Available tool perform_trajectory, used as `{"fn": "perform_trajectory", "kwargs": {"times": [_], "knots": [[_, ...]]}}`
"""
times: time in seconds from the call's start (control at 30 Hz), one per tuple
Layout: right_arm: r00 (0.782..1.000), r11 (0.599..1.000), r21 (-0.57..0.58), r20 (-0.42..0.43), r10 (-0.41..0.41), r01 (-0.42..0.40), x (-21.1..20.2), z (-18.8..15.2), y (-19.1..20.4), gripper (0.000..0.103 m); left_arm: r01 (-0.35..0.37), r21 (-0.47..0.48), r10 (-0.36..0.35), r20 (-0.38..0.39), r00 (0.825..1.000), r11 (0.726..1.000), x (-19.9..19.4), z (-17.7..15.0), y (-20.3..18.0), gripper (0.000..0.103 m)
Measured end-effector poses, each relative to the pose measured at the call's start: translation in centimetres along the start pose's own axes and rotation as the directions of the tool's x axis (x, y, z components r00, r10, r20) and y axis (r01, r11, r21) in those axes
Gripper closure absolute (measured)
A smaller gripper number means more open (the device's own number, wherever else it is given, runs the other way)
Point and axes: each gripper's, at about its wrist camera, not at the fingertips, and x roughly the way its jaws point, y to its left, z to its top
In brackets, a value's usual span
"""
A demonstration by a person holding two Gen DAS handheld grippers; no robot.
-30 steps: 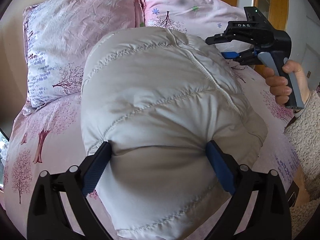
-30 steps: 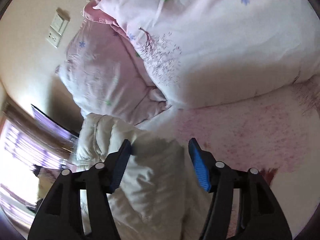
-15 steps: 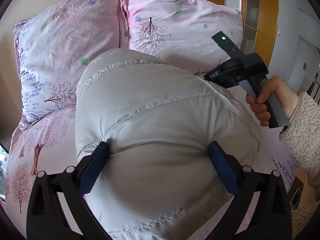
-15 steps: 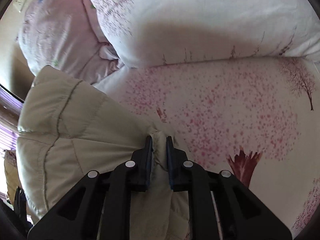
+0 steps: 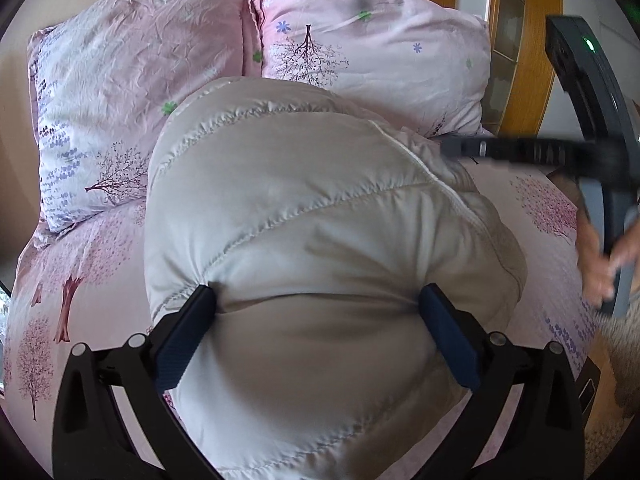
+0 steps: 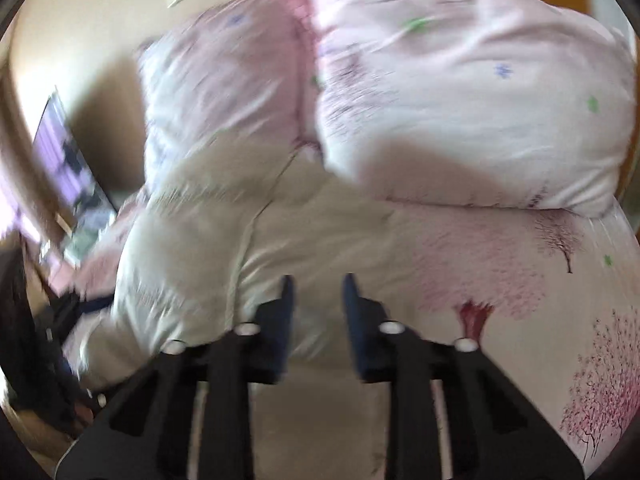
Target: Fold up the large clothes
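now, change in left view: the right gripper (image 5: 472,148) has swung from above the jacket's far right shoulder to level beside it; its long body crosses toward the jacket's right edge, blurred.
change in right view: half a second ago its jaws pinched a fold tight; now a narrow gap shows between them, with pale fabric in it.
right jaws: nearly closed; too blurred to tell whether they pinch the fabric.
left gripper (image 5: 320,320): jaws at their widest, pads pressed into both sides of the puffy jacket (image 5: 320,220), much as before.
jacket place: bulging on the bed (image 5: 80,280), its far end against the two pillows (image 5: 132,80).
right hand (image 5: 600,256): right of the jacket, wrapped round the grey handle.
left pose: angled down over the jacket.
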Motion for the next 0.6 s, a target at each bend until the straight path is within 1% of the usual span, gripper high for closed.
{"fn": "perform_trajectory", "kwargs": {"times": [0.03,0.07,0.1,0.13,0.23,0.33,0.43,0.47,0.53,0.6], "knots": [[1.000,1.000,-0.023,-0.010,-0.017,0.017,0.4,-0.3,0.5,0.090,0.000,-0.001,0.000,0.000,1.000,1.000,0.0,0.0,0.0,0.002],[0.998,0.998,-0.049,-0.027,-0.051,0.049,1.2,-0.8,0.9,0.091,0.000,-0.001,0.000,0.001,1.000,1.000,-0.1,-0.1,0.0,0.002],[0.995,0.996,-0.056,-0.056,-0.079,0.076,2.3,-1.2,0.9,0.091,-0.001,-0.001,0.001,0.003,1.000,1.000,-0.1,0.0,-0.1,0.002],[0.993,0.995,-0.045,-0.083,-0.089,0.085,3.4,-1.6,0.5,0.092,-0.002,0.002,0.002,0.006,1.000,1.000,-0.1,0.0,-0.2,0.002],[0.990,0.997,-0.008,-0.118,-0.080,0.079,5.0,-2.3,-0.2,0.096,-0.013,0.025,0.013,0.019,1.000,1.000,0.1,0.1,-0.8,0.002],[0.987,0.996,0.064,-0.150,-0.052,0.062,5.5,-3.0,-1.6,0.097,-0.033,0.050,0.032,0.033,0.999,0.998,0.4,0.2,-1.6,0.002],[0.991,0.986,0.164,-0.131,0.019,0.003,5.7,-3.7,-3.3,0.099,-0.054,0.057,0.052,0.046,0.998,0.997,0.4,0.3,-2.0,0.002],[0.992,0.984,0.180,-0.124,0.029,-0.006,5.4,-3.6,-3.4,0.099,-0.060,0.054,0.058,0.046,0.997,0.997,0.3,0.3,-1.9,0.002],[0.994,0.984,0.177,-0.111,0.017,0.003,4.4,-3.4,-3.2,0.099,-0.066,0.037,0.065,0.042,0.997,0.997,-0.4,0.3,-1.7,0.003],[0.998,0.985,0.172,-0.069,0.004,0.008,2.3,-3.6,-2.9,0.098,-0.058,0.008,0.058,0.050,0.997,0.998,-1.7,0.0,-1.0,0.003]]}}
